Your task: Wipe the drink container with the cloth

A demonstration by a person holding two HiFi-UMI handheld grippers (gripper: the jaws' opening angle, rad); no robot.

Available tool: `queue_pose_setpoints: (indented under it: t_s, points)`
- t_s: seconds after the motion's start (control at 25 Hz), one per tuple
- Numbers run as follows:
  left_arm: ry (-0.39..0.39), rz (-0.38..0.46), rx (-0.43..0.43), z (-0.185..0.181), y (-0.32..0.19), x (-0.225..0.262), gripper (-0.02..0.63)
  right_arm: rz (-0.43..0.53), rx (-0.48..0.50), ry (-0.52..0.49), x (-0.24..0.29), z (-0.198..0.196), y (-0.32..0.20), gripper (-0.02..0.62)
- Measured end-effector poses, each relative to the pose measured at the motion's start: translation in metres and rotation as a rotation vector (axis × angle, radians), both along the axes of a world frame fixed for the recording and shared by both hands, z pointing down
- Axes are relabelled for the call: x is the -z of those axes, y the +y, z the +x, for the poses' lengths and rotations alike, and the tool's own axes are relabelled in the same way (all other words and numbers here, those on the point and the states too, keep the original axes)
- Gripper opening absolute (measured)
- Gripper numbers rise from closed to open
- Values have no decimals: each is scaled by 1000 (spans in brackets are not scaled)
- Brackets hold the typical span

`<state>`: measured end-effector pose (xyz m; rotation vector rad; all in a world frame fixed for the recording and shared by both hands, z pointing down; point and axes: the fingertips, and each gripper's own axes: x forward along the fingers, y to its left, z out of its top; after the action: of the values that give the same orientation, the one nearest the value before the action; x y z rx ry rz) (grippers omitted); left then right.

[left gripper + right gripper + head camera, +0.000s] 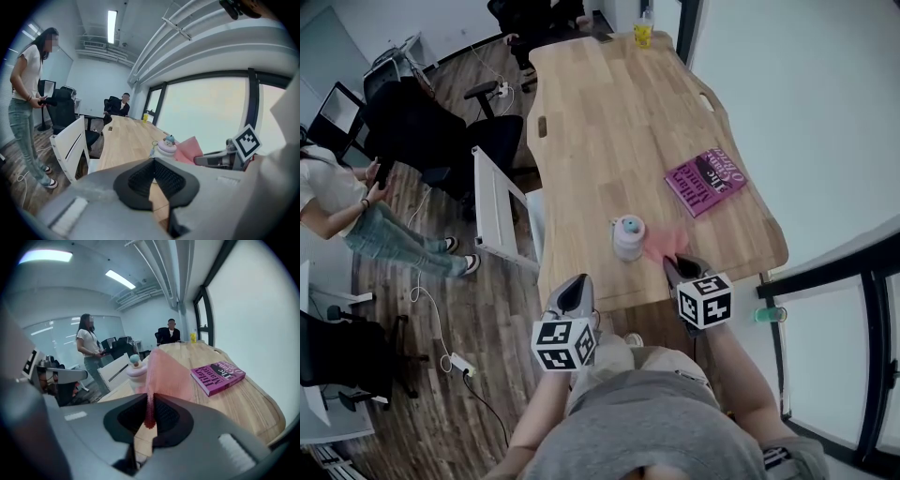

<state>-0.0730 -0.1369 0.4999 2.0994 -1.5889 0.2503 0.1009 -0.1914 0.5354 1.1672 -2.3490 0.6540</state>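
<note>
Fingers of the right gripper (150, 401) pinch the pink cloth (165, 373) just beside the drink container (628, 238) on the tabletop (600, 122) (a magenta book (705, 182) lies near). The left gripper (153, 163) has its fingers closed, empty.

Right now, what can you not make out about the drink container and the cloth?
Right gripper view: the cloth hides the right side of the drink container.
Left gripper view: the left gripper covers the container's base.
Head view: too small to tell whether cloth and container touch.
Head view: the yellow bottle is too small to read.
</note>
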Motion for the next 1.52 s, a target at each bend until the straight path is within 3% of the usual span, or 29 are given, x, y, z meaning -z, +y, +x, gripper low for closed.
queue_pose_setpoints:
  t_s: [0.88, 1.52]
  points:
    - [28, 52, -97, -11, 111, 30, 0, 113, -103, -114, 64, -42, 164, 31]
    - [42, 66, -112, -12, 158, 31, 0, 165, -74, -114, 76, -58, 214, 29]
